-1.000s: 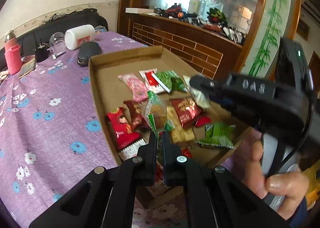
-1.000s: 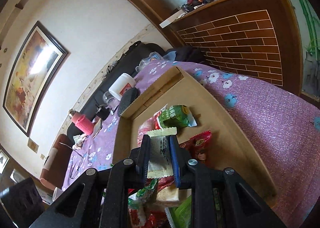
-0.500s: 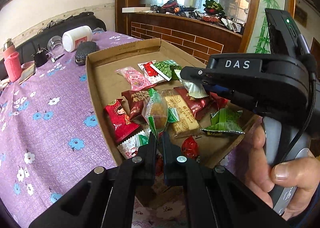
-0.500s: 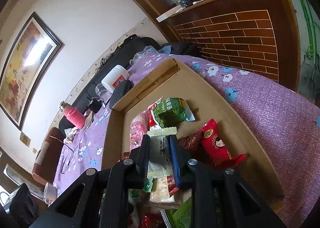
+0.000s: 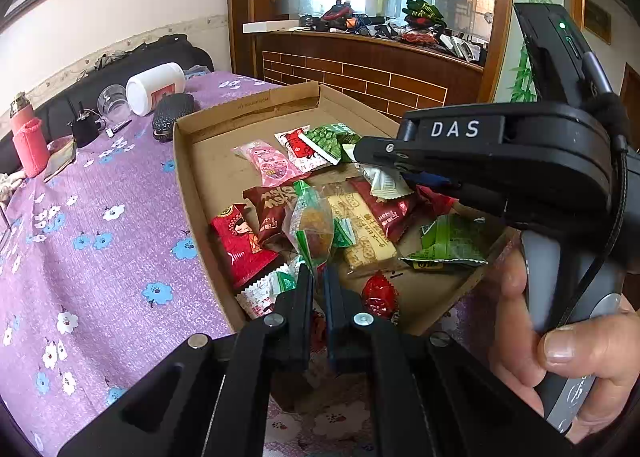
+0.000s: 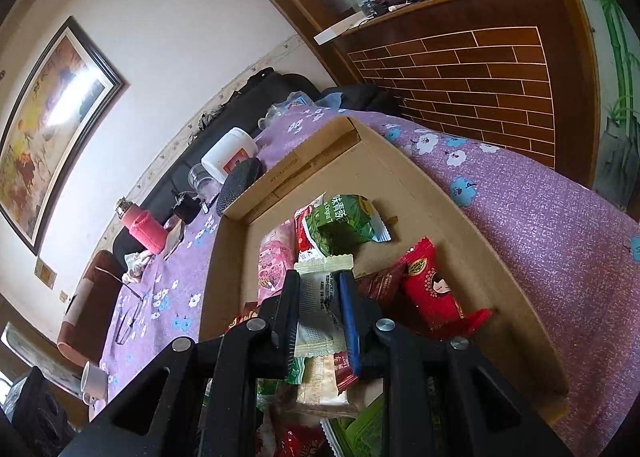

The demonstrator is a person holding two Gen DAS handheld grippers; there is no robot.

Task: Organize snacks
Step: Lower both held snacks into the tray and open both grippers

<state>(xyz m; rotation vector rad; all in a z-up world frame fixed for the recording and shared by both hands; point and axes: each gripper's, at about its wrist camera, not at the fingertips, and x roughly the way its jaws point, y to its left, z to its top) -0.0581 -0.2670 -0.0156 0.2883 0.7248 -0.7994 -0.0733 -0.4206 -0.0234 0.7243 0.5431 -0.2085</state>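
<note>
Left wrist view: left gripper (image 5: 316,277) angled down over shallow brown cardboard tray (image 5: 188,193), pinching clear crinkly green-edged snack packet (image 5: 312,225); right gripper (image 6: 320,297) clamping flat white crimped sachet (image 6: 320,289) above tray.

the left gripper (image 5: 317,277) points downward toward twelve o'clock, jaws pinched tight on a wrapper. the right gripper (image 6: 320,293) sits at its three o'clock, tilted down, jaws clamped on a packet, gripped by a bare hand (image 5: 568,345) around the handle.
</note>
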